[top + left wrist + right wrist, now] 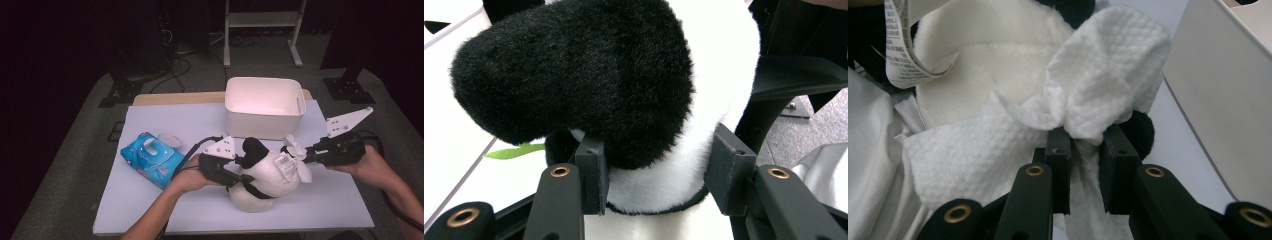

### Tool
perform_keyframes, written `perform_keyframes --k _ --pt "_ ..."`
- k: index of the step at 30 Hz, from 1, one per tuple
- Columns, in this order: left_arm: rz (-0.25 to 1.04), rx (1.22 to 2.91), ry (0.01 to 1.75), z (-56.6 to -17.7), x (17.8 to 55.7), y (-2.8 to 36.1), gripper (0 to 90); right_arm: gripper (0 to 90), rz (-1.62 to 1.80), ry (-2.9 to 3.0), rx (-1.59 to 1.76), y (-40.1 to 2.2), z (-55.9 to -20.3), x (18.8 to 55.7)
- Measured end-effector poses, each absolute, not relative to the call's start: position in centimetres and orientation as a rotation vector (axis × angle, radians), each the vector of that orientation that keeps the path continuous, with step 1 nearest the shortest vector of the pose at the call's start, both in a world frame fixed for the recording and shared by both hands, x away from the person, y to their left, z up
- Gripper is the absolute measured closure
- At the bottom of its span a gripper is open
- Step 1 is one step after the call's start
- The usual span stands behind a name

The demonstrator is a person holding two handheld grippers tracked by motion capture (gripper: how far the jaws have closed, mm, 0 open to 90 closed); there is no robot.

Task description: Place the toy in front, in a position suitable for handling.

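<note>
A black-and-white plush panda (267,182) lies on the white table (200,120) near its front edge. From the plush's left, my left gripper (239,179) is shut on it. In the left gripper view the pads (594,175) press into white fur just under a black furry limb (574,65). My right gripper (306,156) comes in from the right and is shut on a crumpled white wipe (297,152). In the right gripper view the wipe (1108,75) is pinched between the jaws and rests against the panda's white fur (998,60), beside its printed label (898,45).
A white plastic bin (265,105) stands open just behind the plush, and its wall (1218,90) is close to the right gripper. A blue pack of wipes (152,159) with its lid flipped open lies at the left of the table.
</note>
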State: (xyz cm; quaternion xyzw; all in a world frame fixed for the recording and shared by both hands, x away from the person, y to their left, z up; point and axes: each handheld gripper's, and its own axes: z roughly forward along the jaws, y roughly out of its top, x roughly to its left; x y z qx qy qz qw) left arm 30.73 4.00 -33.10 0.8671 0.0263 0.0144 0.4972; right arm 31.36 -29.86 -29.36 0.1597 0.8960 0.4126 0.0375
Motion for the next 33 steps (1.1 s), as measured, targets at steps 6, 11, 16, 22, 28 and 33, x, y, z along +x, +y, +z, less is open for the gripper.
perform_keyframes --k 6,11,16,22,28,33 --pt "0.038 2.104 0.075 -33.0 30.8 3.6 49.9 76.4 1.290 2.759 0.436 -28.9 -28.9 31.1" --pt "0.060 2.119 0.077 -32.7 30.5 3.6 49.9 76.5 1.291 2.771 0.391 -28.1 -28.5 30.9" --pt "0.087 2.112 0.078 -31.8 30.7 4.0 50.2 76.5 1.293 2.779 0.436 -28.8 -29.2 30.9" --pt "0.099 2.165 0.042 -31.3 30.2 3.4 51.0 76.5 1.311 2.797 0.391 -27.9 -29.7 31.1" --pt "0.104 2.158 0.046 -31.5 30.2 3.1 51.1 76.5 1.340 2.770 0.323 -26.7 -28.6 30.7" --pt "0.099 2.147 0.091 -31.6 30.7 4.0 51.3 76.5 1.342 2.805 0.359 -27.4 -29.5 30.6"
